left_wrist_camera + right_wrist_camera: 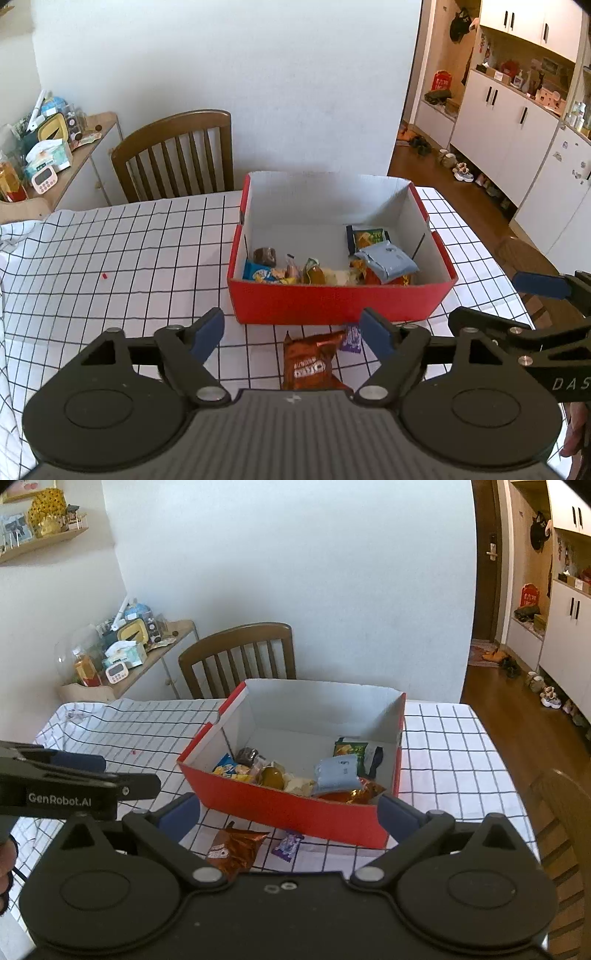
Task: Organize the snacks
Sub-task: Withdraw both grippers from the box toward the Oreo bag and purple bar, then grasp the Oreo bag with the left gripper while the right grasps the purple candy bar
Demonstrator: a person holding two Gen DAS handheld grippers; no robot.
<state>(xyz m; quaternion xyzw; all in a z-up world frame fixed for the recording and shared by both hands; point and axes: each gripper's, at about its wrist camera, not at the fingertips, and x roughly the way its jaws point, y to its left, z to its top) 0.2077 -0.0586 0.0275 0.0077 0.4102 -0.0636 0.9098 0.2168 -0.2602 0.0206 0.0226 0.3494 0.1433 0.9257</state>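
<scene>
A red box [332, 301] with a white inside stands on the checked tablecloth and holds several snack packets [384, 262]. It also shows in the right wrist view [280, 808]. In front of the box lie a brown snack packet [312, 362] [232, 849] and a small purple candy [351, 338] [288, 845]. My left gripper [291, 332] is open and empty, above the brown packet. My right gripper [286, 814] is open and empty, above both loose snacks near the box's front wall.
A wooden chair [177, 155] stands behind the table. A side shelf [55, 147] with clutter is at the far left. A second chair [565, 830] is at the table's right edge. The right gripper shows in the left wrist view [543, 306].
</scene>
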